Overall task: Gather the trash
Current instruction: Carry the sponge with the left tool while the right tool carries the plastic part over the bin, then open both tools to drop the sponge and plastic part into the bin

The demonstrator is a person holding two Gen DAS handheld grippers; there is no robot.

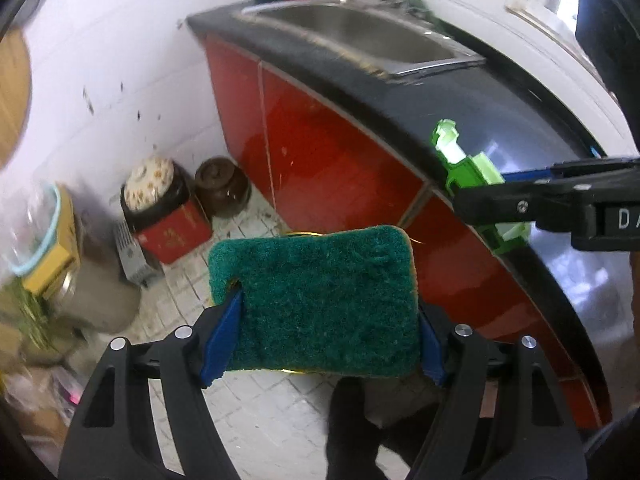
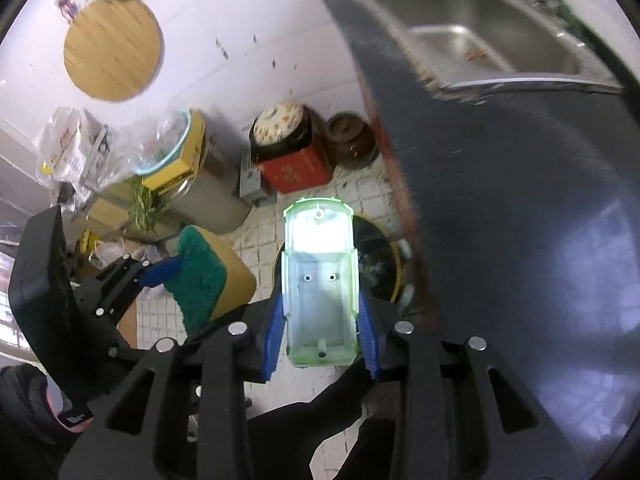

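Note:
My left gripper (image 1: 328, 312) is shut on a green and yellow scouring sponge (image 1: 316, 300), held above the tiled floor; the sponge also shows in the right wrist view (image 2: 204, 276). My right gripper (image 2: 320, 320) is shut on a pale green plastic car shell (image 2: 318, 276), held above a dark round bin (image 2: 380, 256) that stands on the floor beside the counter. In the left wrist view the right gripper (image 1: 472, 200) holds the green shell (image 1: 464, 168) at the counter's edge.
A dark countertop (image 2: 520, 200) with a steel sink (image 2: 472, 32) runs on the right over red cabinets (image 1: 320, 152). Jars (image 2: 352, 140), a red box (image 2: 296, 172), a grey bucket and bags of clutter (image 2: 120, 168) stand on the floor along the white wall.

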